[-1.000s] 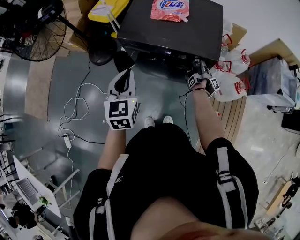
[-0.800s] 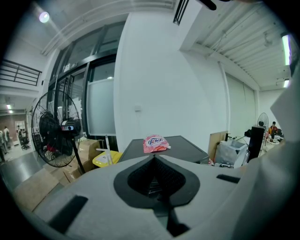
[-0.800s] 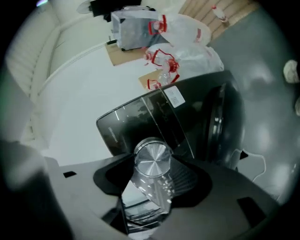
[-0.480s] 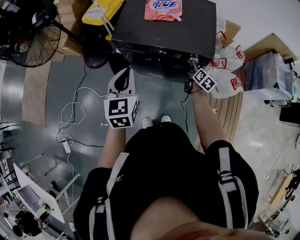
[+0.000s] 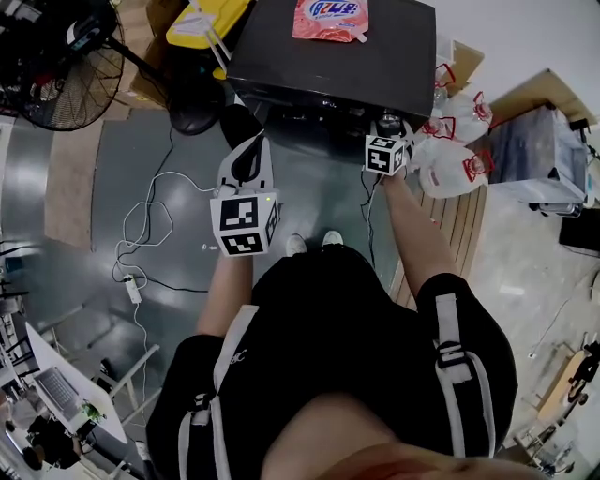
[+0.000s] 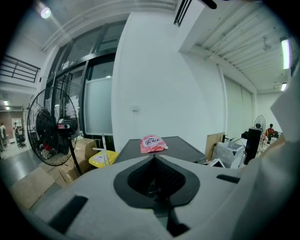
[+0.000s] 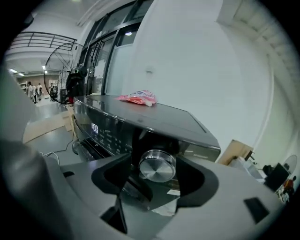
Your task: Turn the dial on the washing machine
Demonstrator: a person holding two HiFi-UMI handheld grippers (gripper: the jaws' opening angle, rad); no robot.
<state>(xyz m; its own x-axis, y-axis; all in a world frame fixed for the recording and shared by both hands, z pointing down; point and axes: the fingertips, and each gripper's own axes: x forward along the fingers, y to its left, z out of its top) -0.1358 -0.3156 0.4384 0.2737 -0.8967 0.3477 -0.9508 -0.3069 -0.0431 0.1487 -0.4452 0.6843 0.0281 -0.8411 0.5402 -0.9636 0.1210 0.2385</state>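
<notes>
Standing apart, the fingers (image 7: 112, 177) of the right gripper (image 7: 157, 180) have the dial (image 7: 157, 165) between them. A thin gap shows on each side of the dial, so I cannot say that they press on it. The dial is a round metal knob at the right end of the front panel of the washing machine (image 7: 154, 117). Some digits (image 7: 94, 128) are lit further left on the same panel.

In the head view the right gripper (image 5: 386, 141) is right at the front edge of the washing machine (image 5: 328, 61), with the arm stretched forward. The left gripper (image 5: 246, 169) is held lower and nearer to the body, well apart from the machine. In its own view the left gripper (image 6: 157, 180) has the jaws closed together with nothing between them.

A pink pouch (image 5: 330, 19) lies on the dark top of the machine. White bags (image 5: 459, 159) with red handles are just beside the machine on the right. A fan (image 5: 66, 66) stands to the left, and a white cable (image 5: 150, 220) lies on the floor.
</notes>
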